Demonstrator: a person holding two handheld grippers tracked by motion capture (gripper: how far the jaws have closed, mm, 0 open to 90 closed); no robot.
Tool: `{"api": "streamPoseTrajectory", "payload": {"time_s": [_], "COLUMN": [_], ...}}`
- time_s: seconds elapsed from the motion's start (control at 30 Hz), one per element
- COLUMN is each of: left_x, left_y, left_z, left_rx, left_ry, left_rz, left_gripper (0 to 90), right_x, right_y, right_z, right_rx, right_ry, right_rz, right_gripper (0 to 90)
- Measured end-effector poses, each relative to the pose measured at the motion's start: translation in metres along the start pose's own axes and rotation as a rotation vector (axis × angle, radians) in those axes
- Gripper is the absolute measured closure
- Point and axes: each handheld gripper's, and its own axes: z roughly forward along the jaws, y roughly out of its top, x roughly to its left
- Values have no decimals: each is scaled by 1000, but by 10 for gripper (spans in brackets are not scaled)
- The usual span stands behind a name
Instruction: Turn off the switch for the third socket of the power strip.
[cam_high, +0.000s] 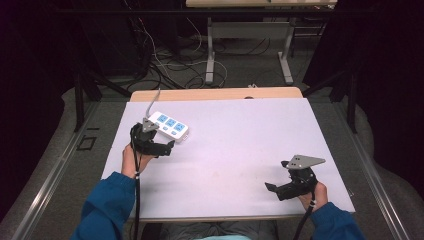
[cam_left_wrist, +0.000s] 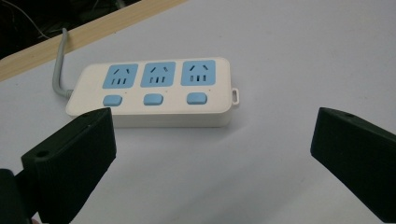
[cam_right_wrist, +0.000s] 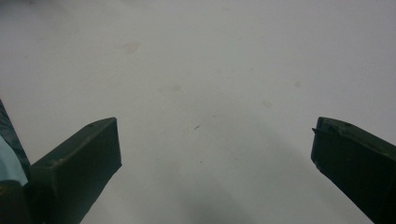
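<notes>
White, with three blue sockets and three blue switches, the power strip (cam_left_wrist: 152, 91) lies flat on the table (cam_high: 240, 135) near its far left corner, grey cord (cam_left_wrist: 58, 70) trailing over the far edge. The left gripper (cam_high: 159, 145) sits just short of the strip, fingers (cam_left_wrist: 70, 158) spread wide with nothing between them, not touching it. The right gripper (cam_high: 280, 189) rests well apart at the near right, fingers (cam_right_wrist: 77, 168) likewise wide open over bare table.

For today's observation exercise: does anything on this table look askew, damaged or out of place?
Only slightly: the power strip lies at a slant to the table's edges, its grey cable trailing off the far edge. No damage visible.
</notes>
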Motion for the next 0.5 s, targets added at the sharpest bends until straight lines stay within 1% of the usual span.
{"api": "streamPoseTrajectory", "payload": {"time_s": [0.1, 0.13, 0.17, 0.27, 0.3, 0.37, 0.5], "left_x": [-4, -5, -6, -9, -10, -11, -14], "left_y": [-4, -5, -6, -10, -11, -13, -17], "left_z": [-5, -7, -8, -11, -12, -15, -20], "left_rx": [-11, -6, -9, -6, -3, -4, -8], "left_ry": [-1, -7, -2, -5, -6, -5, -2], "left_rz": [12, 8, 15, 23, 26, 25, 33], "left_gripper": [3, 3, 3, 3, 3, 2, 3], "right_x": [0, 0, 0, 0, 0, 0, 0], "right_y": [0, 0, 0, 0, 0, 0, 0], "right_z": [0, 0, 0, 0, 0, 0, 0], "right_rx": [-1, -2, -1, -2, 1, -1, 2], "right_ry": [-3, -5, -2, 1, 0, 1, -2], "right_rz": [0, 1, 1, 1, 10, 1, 4], "right_gripper": [12, 12, 13, 13, 12, 13, 14]}}
